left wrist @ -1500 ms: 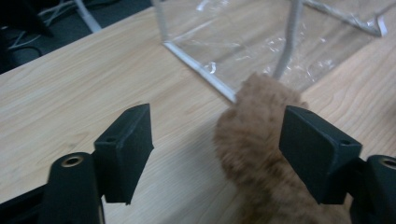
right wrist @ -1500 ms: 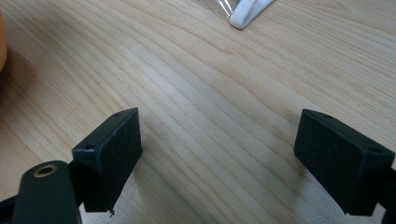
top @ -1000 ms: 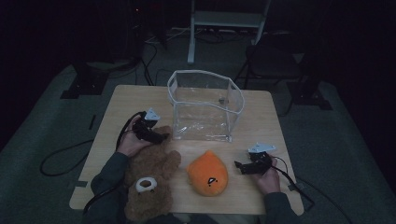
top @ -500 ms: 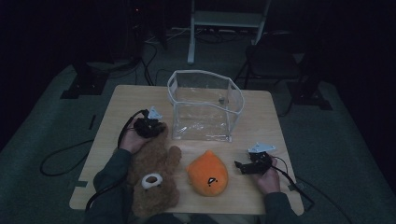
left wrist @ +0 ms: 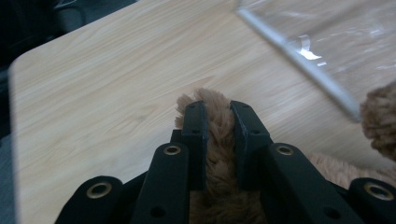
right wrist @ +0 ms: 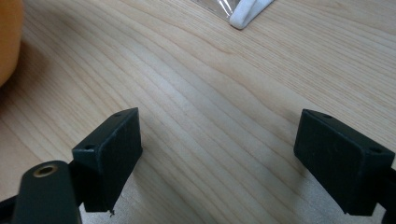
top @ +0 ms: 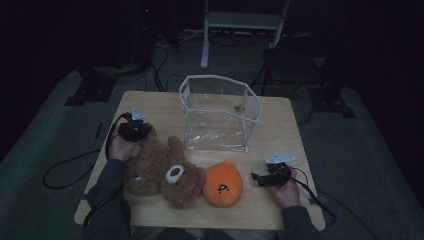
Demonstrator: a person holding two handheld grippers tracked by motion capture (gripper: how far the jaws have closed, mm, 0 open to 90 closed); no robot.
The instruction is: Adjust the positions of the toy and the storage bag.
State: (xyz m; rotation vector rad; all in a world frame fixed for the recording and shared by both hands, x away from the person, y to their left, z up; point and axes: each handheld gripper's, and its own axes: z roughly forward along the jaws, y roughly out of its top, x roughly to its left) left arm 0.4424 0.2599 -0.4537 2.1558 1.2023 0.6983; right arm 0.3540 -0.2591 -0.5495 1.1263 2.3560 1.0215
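The brown teddy bear lies on its back at the lower left of the wooden table in the high view, its head toward the lower centre and one limb stretched toward the upper left. The left gripper sits at that limb's end, at the left of the frame. In the left gripper view, its jaws have just been closing and now pinch a tuft of the teddy bear's fur between the pads, with the bare table beyond.

An orange plush toy rests at lower centre, touching the bear's head. A clear plastic box with white edging stands open-topped at the middle of the table, just above both toys.

The right gripper lies at the lower right of the high view, near the orange plush toy but apart from it. In the right gripper view, its jaws stand spread wide over bare wood with nothing between them.
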